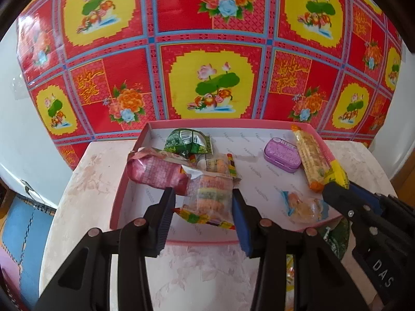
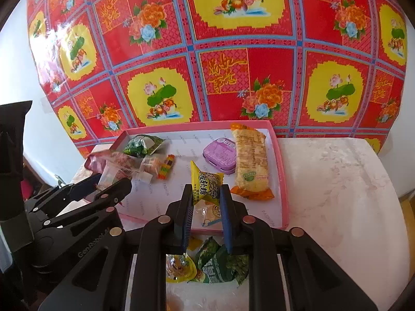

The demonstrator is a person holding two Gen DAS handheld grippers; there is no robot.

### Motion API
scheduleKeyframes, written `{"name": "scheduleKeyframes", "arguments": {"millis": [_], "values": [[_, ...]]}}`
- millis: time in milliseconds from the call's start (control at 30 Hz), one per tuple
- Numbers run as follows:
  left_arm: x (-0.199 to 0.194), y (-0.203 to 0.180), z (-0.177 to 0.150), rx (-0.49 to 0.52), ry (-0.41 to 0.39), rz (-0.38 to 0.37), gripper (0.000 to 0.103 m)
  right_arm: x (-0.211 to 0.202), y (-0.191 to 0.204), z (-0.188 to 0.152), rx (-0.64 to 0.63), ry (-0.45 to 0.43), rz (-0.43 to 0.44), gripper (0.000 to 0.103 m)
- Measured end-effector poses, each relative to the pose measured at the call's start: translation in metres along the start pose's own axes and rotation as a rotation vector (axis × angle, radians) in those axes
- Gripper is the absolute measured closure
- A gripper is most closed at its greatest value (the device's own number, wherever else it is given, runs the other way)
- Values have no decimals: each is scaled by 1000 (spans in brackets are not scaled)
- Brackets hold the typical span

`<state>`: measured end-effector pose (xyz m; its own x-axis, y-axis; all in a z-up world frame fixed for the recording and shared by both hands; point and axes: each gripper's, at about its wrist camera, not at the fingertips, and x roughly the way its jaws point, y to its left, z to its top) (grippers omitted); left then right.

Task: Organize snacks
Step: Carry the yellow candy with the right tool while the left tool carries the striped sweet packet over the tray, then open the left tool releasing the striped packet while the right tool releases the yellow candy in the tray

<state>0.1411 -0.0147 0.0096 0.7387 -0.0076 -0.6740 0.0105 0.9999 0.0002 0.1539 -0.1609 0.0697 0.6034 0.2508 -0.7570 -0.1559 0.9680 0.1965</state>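
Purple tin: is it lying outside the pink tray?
No. The purple tin lies inside the pink tray, beside the long orange-ended snack pack.

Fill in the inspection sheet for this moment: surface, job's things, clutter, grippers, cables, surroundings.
Surface: pale marbled table.
Job's things: pink tray holding a purple tin, long cracker pack, green packet and other snacks; loose snacks on the table in front of it.
Clutter: nothing seen.
Grippers: left gripper shut on a clear multicolour packet; right gripper shut on a yellow candy.
Cables: nothing seen.
Surroundings: red floral sheet behind the table.
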Motion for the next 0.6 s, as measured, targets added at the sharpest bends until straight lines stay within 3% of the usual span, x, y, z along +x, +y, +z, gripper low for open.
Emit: {"name": "scheduleKeyframes", "arguments": {"millis": [333, 467, 600], "values": [[16, -5, 5, 24, 11, -8, 57, 13, -1, 1, -1, 16, 5, 82], [17, -5, 7, 24, 13, -30, 47, 13, 0, 2, -4, 12, 15, 82], [17, -5, 7, 20, 25, -42, 43, 12, -1, 1, -3, 8, 17, 74]]}}
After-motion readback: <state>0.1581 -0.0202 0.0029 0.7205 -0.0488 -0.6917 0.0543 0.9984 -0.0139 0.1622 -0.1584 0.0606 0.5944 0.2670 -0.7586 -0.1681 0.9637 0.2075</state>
